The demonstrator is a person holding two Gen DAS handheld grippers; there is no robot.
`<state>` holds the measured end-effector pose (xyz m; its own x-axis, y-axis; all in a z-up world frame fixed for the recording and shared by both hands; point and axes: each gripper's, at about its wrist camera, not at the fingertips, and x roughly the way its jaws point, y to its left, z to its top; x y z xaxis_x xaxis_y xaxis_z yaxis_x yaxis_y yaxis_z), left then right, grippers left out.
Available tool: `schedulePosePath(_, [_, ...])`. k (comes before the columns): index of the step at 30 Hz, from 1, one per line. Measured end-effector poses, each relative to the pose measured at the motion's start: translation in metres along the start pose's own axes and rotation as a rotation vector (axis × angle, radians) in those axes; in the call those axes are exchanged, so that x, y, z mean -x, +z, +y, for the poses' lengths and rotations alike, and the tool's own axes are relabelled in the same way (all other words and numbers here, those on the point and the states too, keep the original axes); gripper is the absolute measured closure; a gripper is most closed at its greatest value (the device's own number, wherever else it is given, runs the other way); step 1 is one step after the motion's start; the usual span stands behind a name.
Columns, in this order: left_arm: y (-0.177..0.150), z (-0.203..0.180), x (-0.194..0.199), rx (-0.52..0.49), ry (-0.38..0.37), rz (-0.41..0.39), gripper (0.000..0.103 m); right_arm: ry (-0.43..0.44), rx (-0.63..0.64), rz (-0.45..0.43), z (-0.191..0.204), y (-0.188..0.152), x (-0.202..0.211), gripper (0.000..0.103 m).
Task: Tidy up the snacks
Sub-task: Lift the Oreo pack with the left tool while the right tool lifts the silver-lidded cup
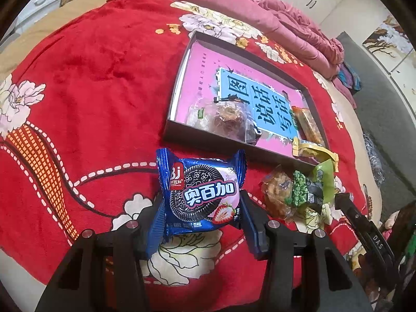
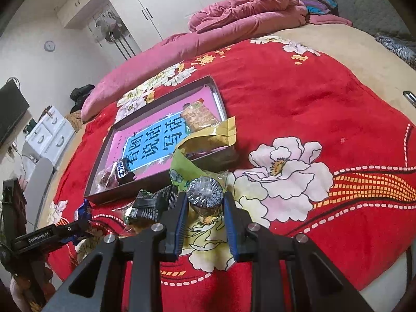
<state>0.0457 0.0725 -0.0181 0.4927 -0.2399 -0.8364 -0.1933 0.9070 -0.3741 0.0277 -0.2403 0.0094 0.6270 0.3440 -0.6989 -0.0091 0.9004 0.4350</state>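
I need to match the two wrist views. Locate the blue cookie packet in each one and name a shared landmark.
Left wrist: the blue cookie packet sits low at centre, between the left gripper fingers.
Right wrist: only its blue edge shows at lower left, beside the left gripper.
Shared landmark: the dark tray with a pink and blue liner.

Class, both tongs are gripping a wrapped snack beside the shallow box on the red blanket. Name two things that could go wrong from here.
1. The left tongs pinch the blue cookie packet by its sides; squeezing harder may crush the cookies.
2. The yellow packet hangs over the box rim, so the right tongs, carrying the dark round snack, may knock it off.
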Motion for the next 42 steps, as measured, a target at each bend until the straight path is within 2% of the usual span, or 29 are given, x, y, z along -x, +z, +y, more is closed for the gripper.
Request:
schedulePosePath(25, [0.004, -0.014, 0.015, -0.061, -0.01, -0.102, 0.049, 0.016, -0.061, -0.093, -0.017, 0.014, 0.01, 0.076])
schedulePosePath(36, [0.012, -0.023, 0.018, -0.062, -0.007, -0.17, 0.049, 0.032, 0.001, -0.135, -0.004, 0.02, 0.007, 0.075])
schedulePosePath(42, [0.017, -0.029, 0.01, -0.065, -0.012, -0.168, 0.049, 0.038, 0.037, -0.144, 0.007, 0.025, -0.001, 0.076])
